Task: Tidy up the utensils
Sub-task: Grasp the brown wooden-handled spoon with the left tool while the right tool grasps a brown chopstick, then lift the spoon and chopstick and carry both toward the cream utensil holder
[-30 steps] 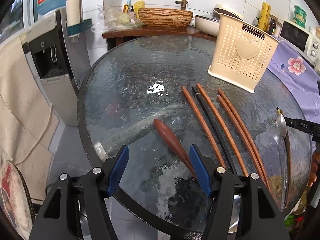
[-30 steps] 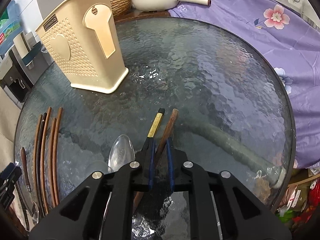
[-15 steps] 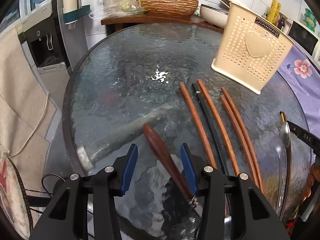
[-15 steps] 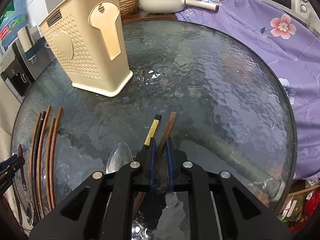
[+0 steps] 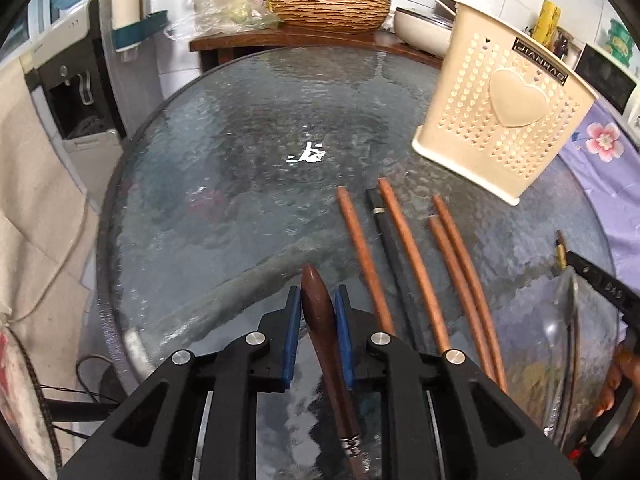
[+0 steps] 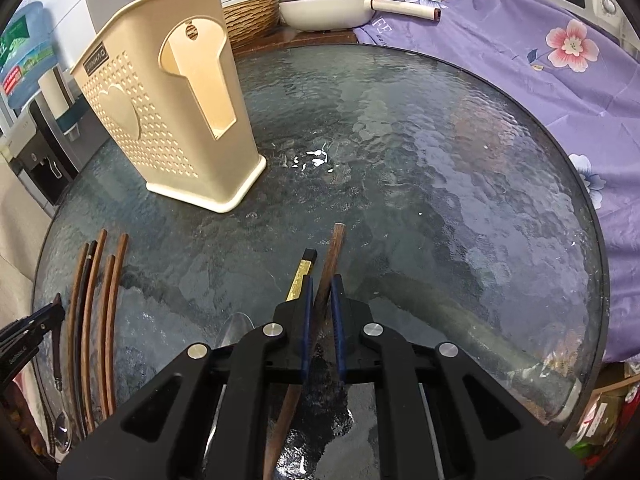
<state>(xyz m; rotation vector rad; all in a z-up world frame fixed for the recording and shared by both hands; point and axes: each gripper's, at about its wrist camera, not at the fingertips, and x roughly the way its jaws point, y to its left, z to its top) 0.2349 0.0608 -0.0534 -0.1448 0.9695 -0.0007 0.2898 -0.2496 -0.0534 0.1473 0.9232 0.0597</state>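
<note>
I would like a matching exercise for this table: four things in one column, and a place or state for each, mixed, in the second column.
Things:
1. dark wooden handle
2. cream utensil holder
3. brown chopstick
4. purple flowered cloth

Places or states:
A. between the right gripper's blue pads
B. standing upright on the glass table
C. between the closing left gripper's pads
D. beyond the table's far edge

Pairs: 1-C, 2-B, 3-A, 4-D

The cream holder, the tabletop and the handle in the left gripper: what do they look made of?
Cream holder: likely moulded plastic, matte, perforated with tiny hearts. Tabletop: textured glass, rippled and glossy, with the base showing through. Handle, between the closing left gripper pads: probably polished dark wood.
</note>
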